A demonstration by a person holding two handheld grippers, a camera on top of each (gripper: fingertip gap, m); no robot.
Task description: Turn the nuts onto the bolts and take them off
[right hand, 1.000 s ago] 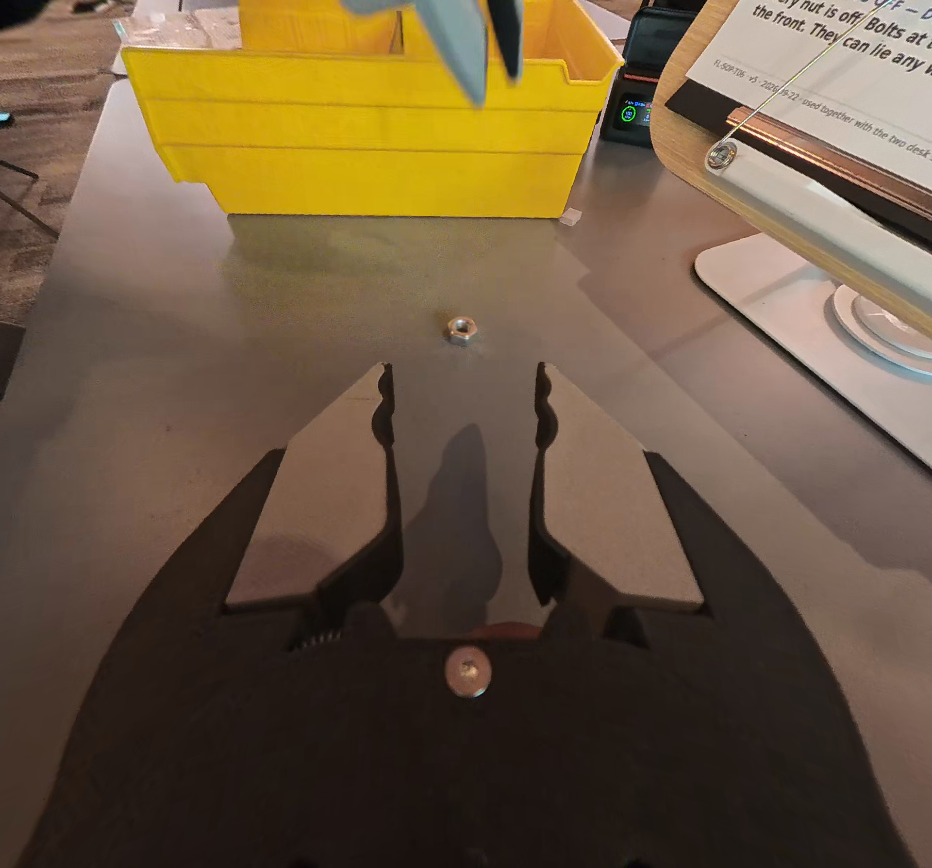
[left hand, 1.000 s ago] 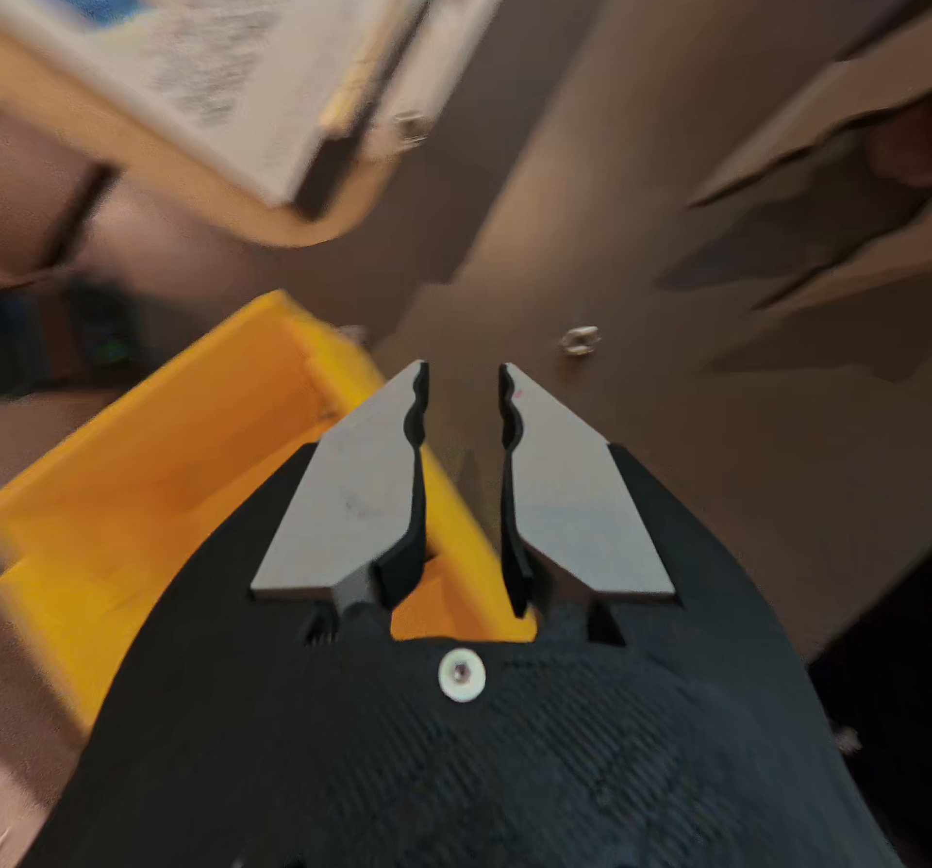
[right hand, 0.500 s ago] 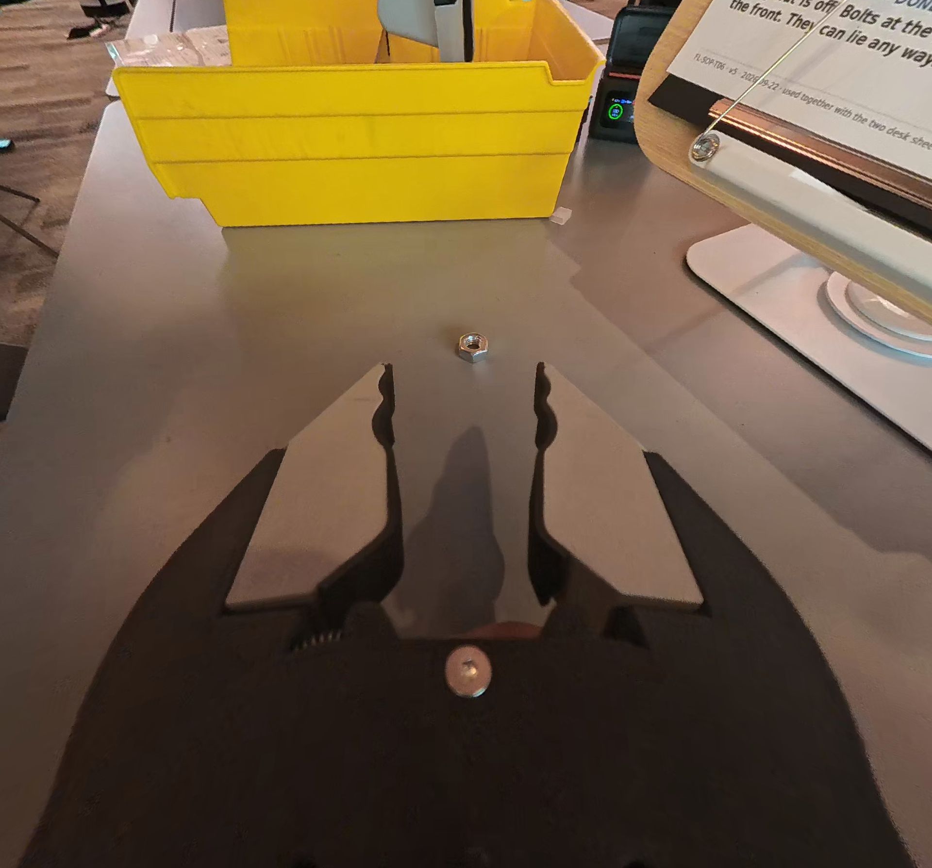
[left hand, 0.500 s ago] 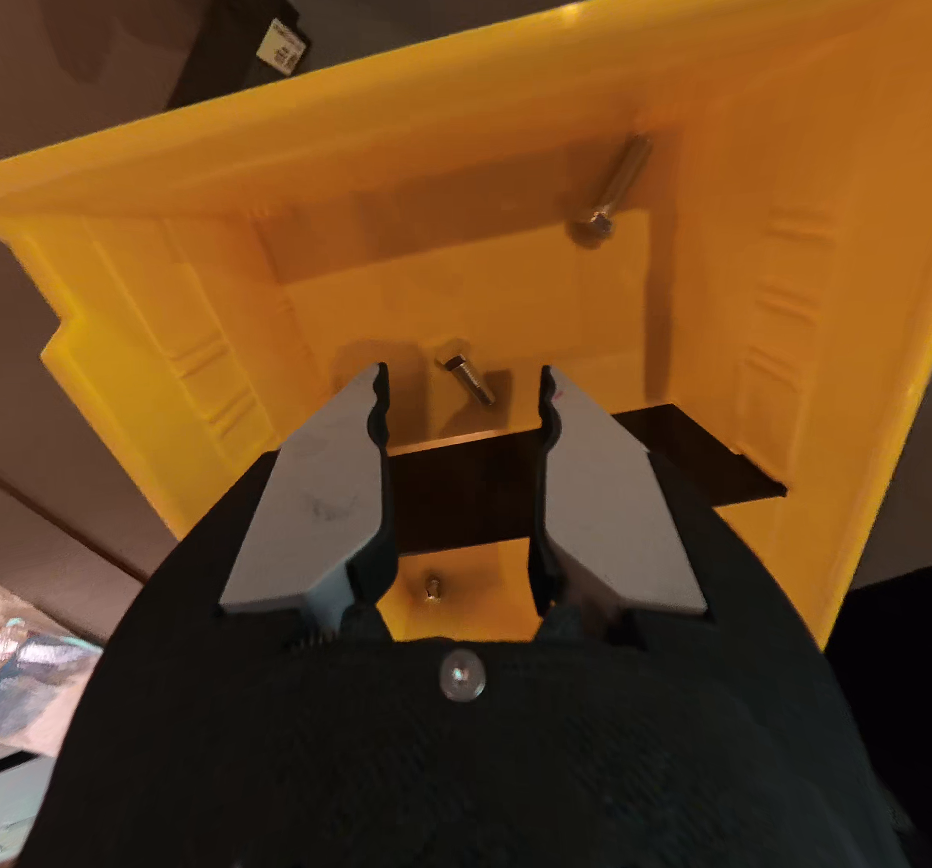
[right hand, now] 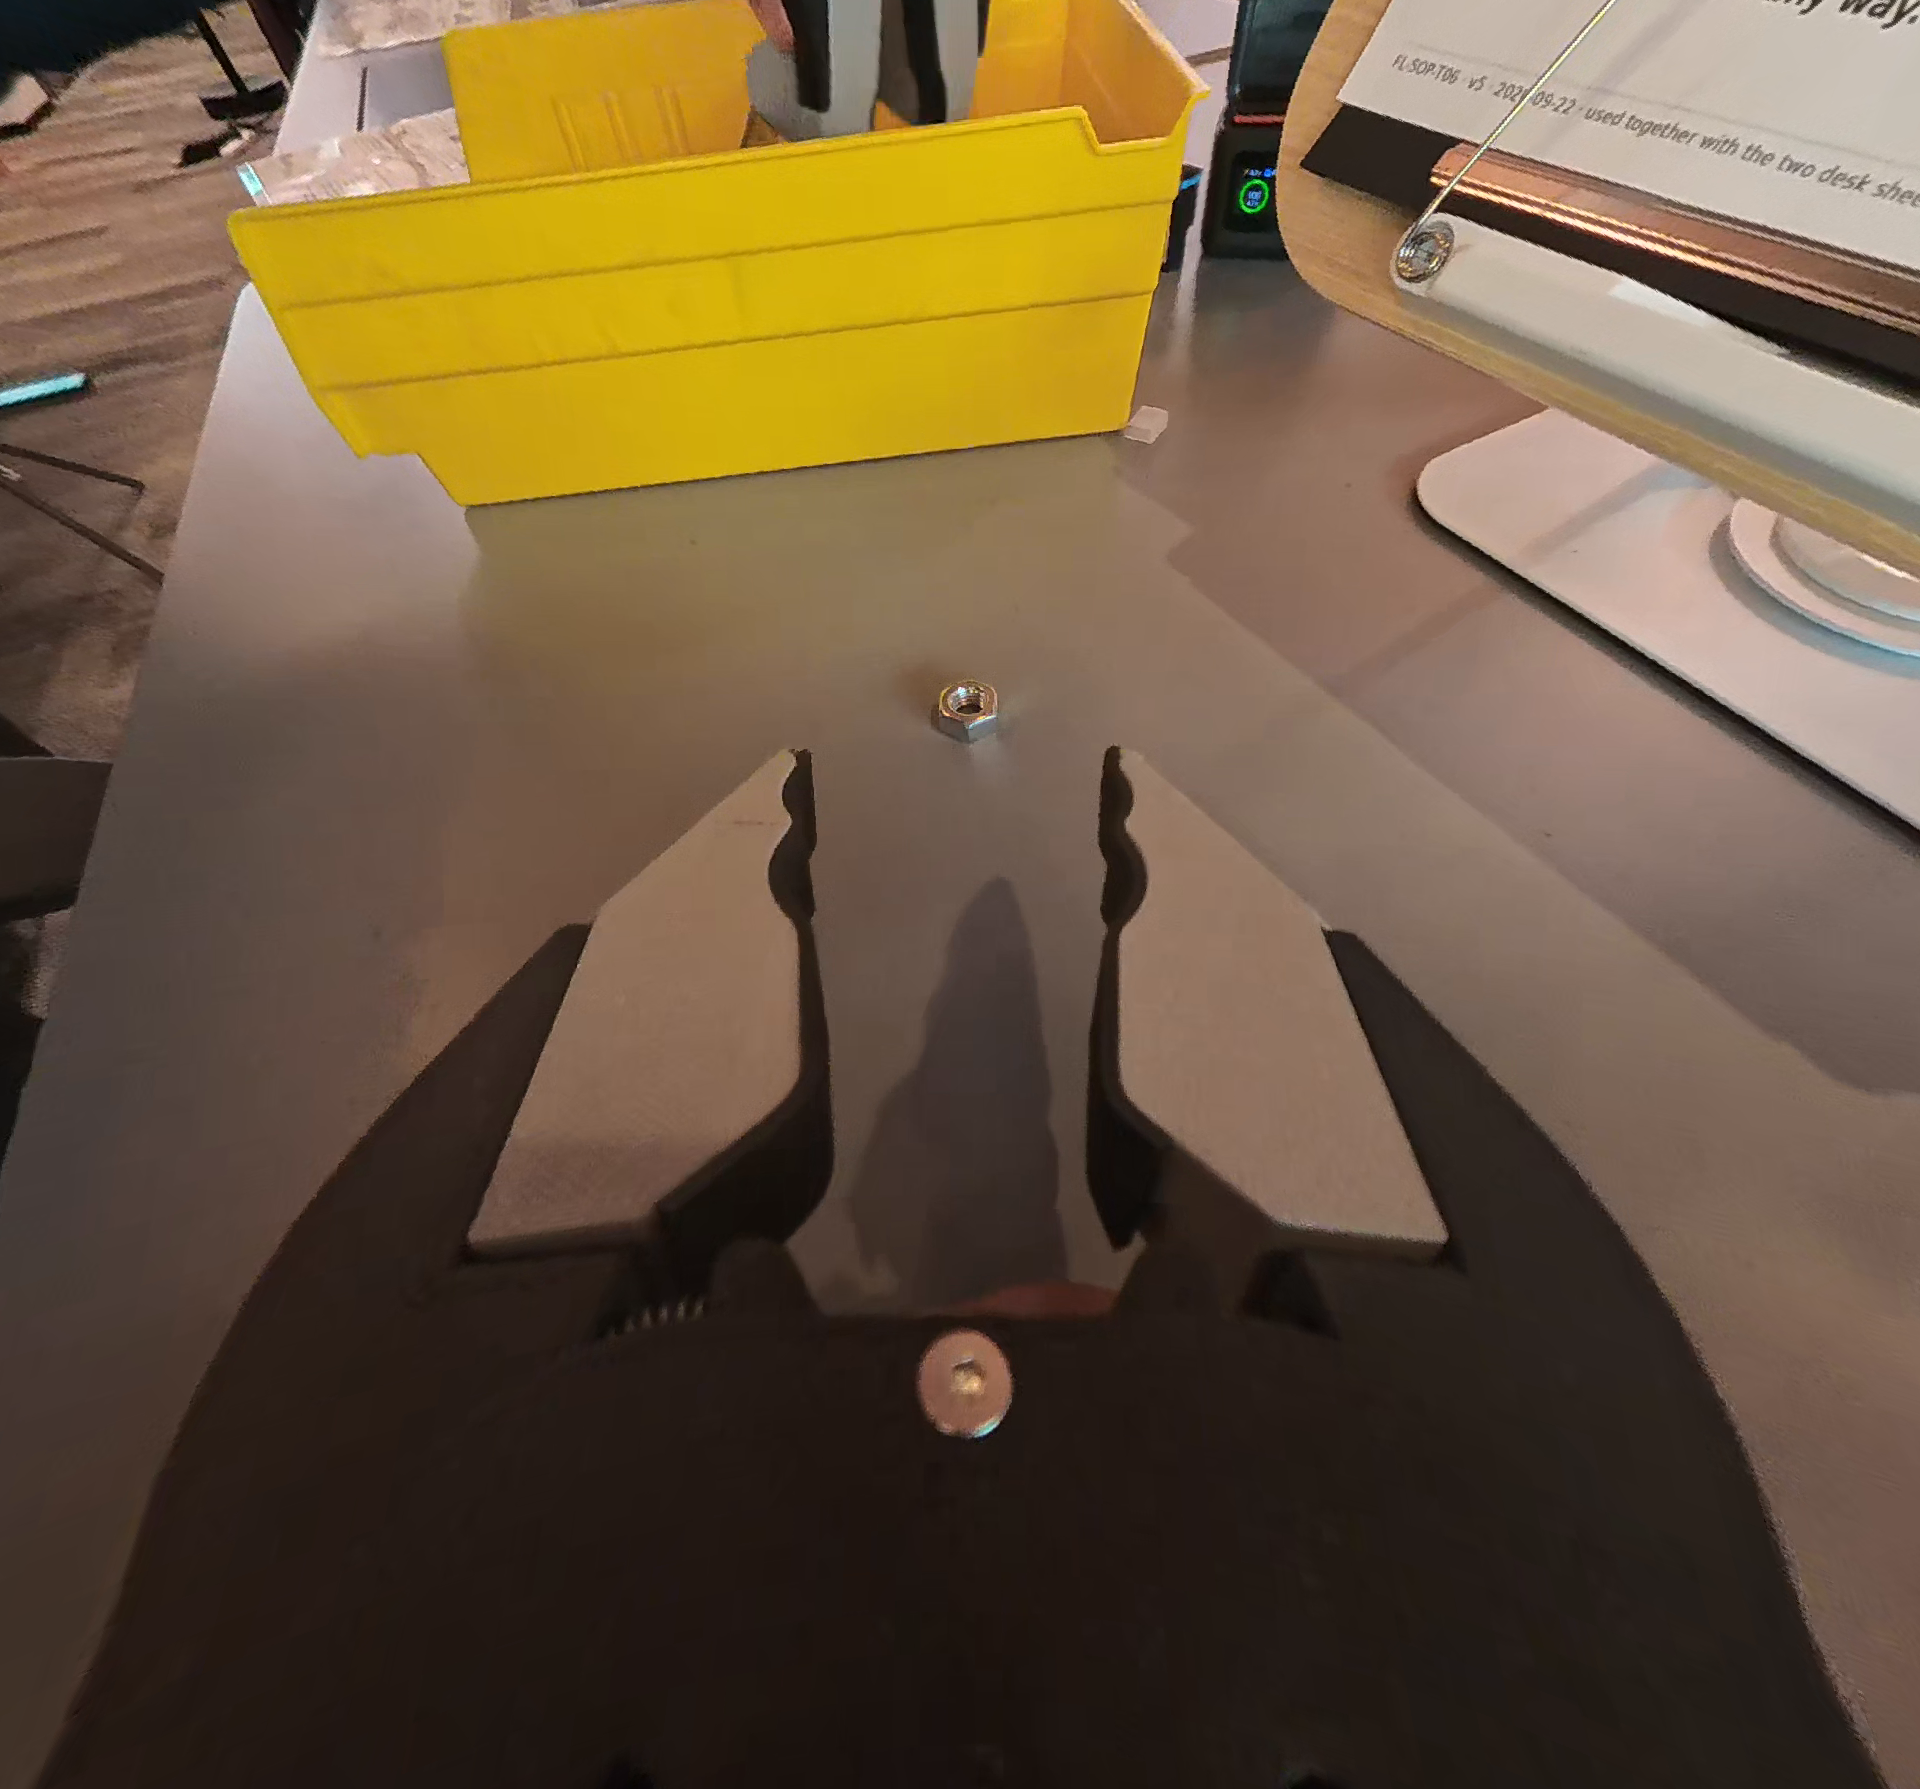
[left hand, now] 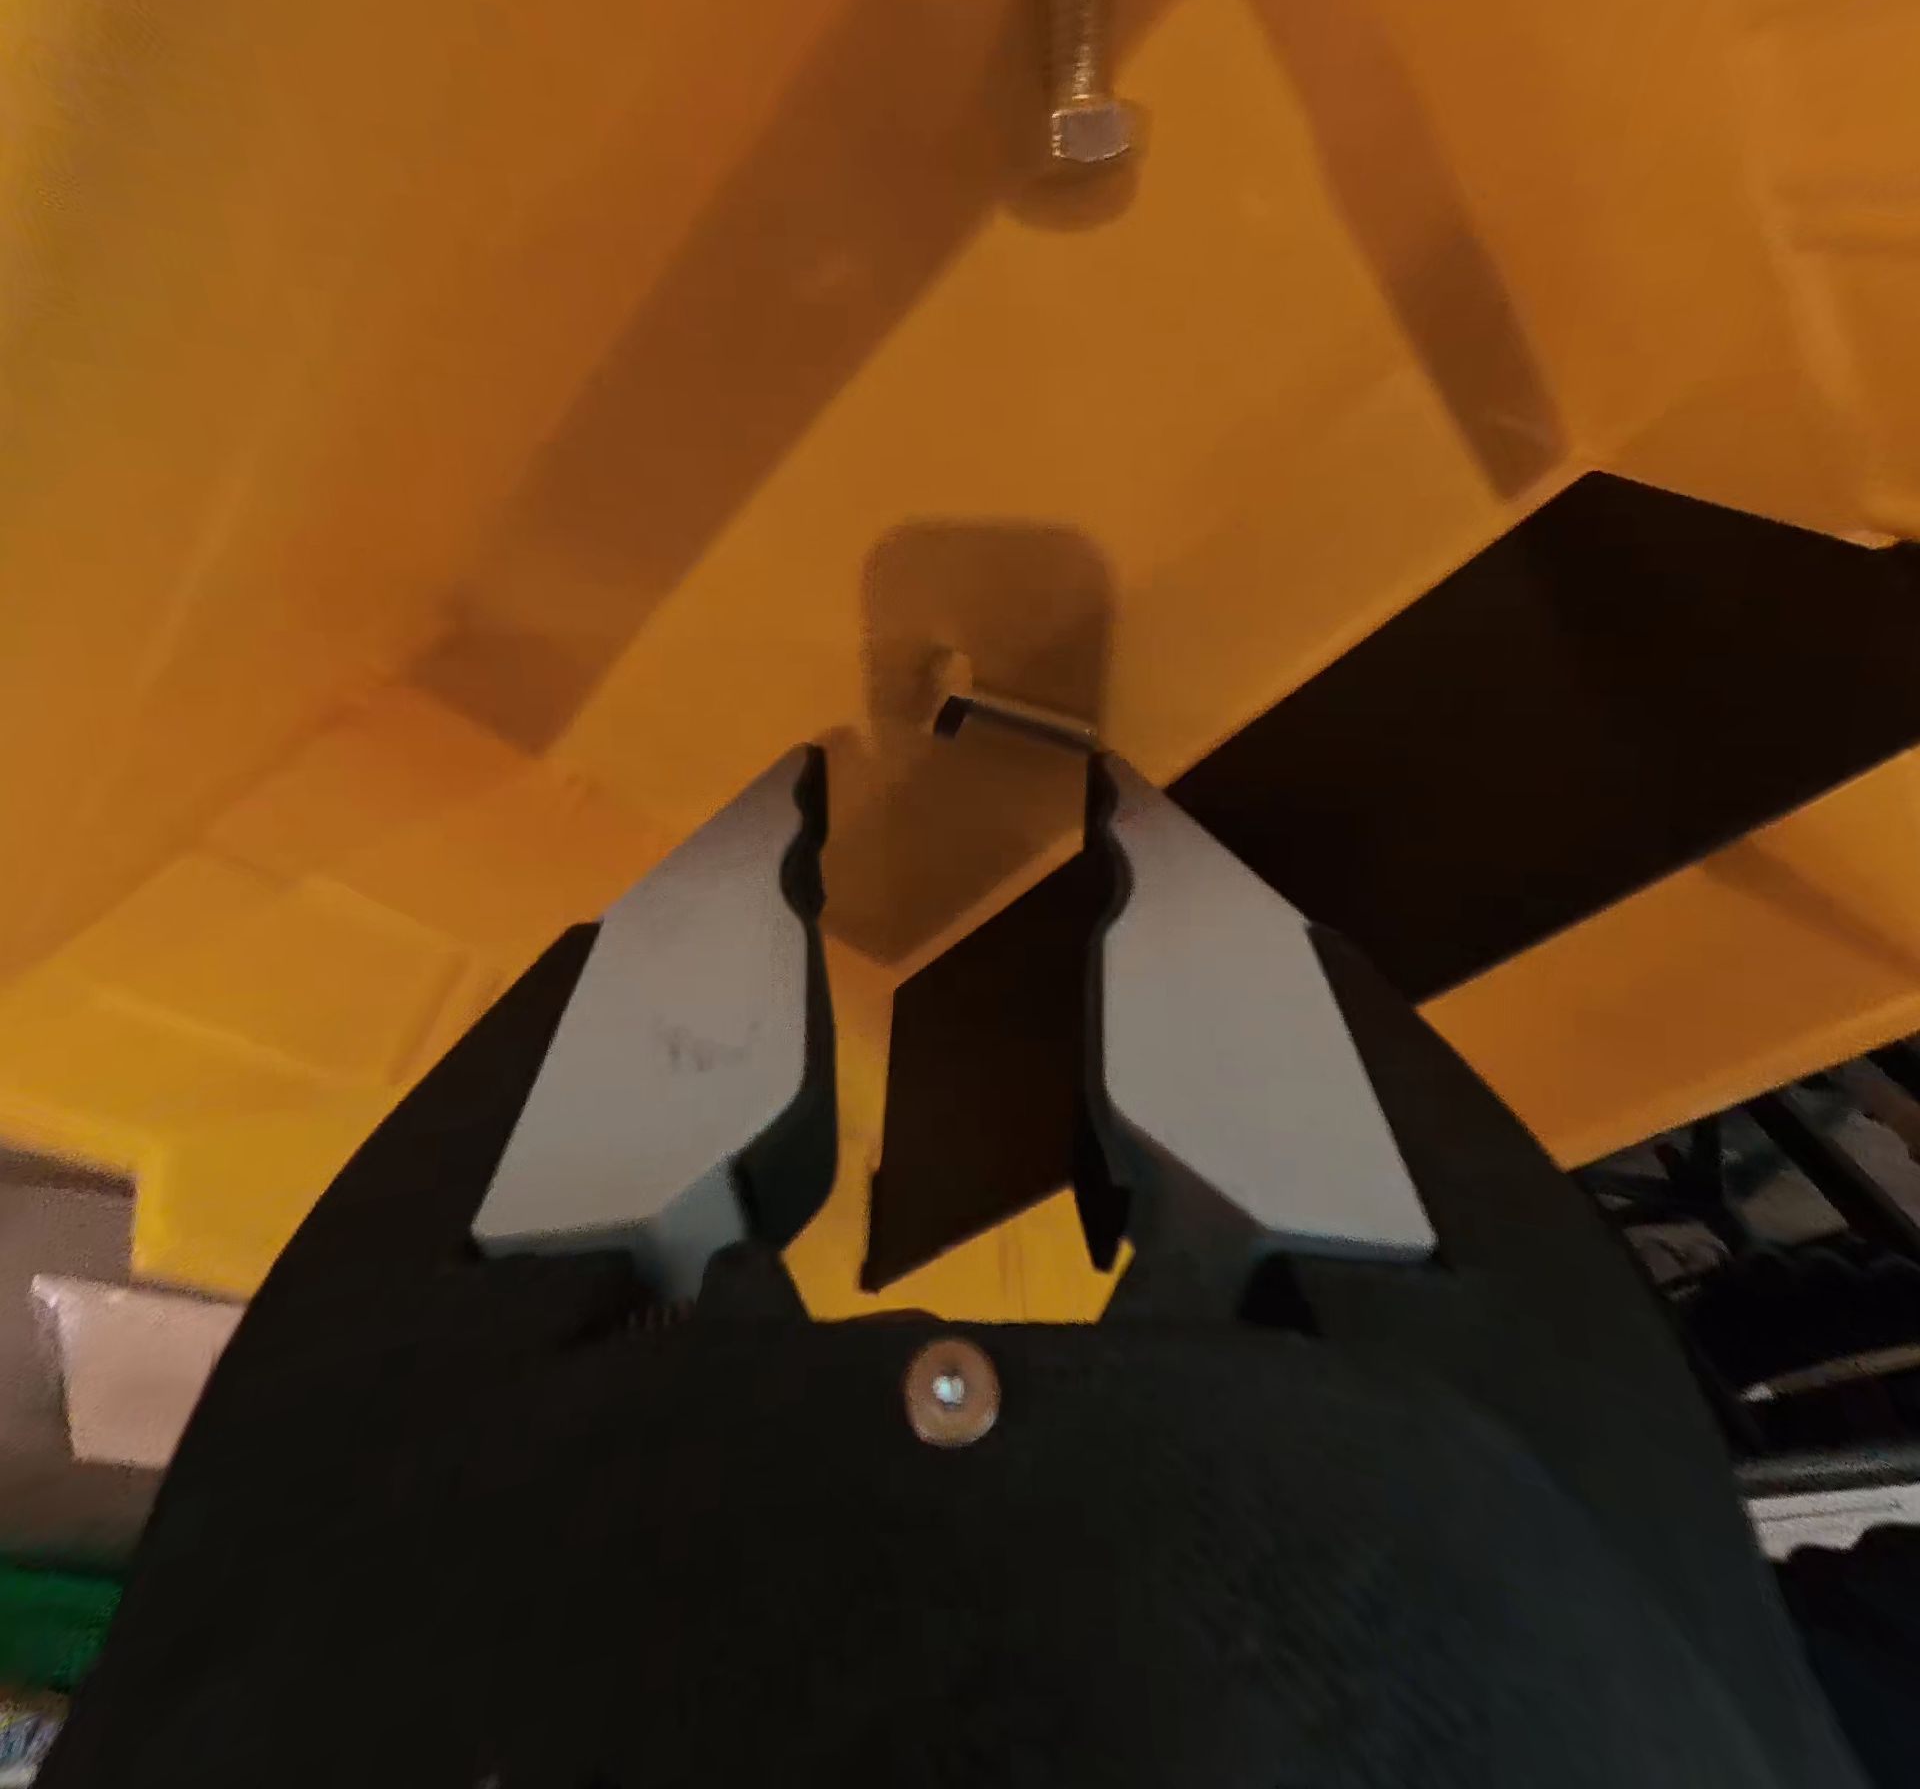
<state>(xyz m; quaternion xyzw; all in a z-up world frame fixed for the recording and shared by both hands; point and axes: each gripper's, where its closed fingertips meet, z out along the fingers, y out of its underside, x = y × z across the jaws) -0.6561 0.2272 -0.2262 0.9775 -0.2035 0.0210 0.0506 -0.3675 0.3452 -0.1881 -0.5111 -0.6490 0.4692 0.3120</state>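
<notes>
The left gripper [left hand: 951, 773] is down inside the yellow bin [left hand: 416, 389], its jaws apart and holding nothing. A small bolt [left hand: 1013, 716] lies on the bin floor just past the tips, near the right fingertip. A bigger bolt [left hand: 1081, 25] lies farther off at 12 o'clock. A black divider [left hand: 1558, 721] sits at 3 o'clock.

The right gripper [right hand: 956, 773] hangs over the grey counter [right hand: 416, 752], jaws wide and empty. A nut [right hand: 967, 709] lies on the counter at 12 o'clock, just past the tips. The bin stands well beyond it.

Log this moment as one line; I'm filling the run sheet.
left gripper: open, inside yellow bin, over small bolt | right gripper: open, behind nut on table
</notes>
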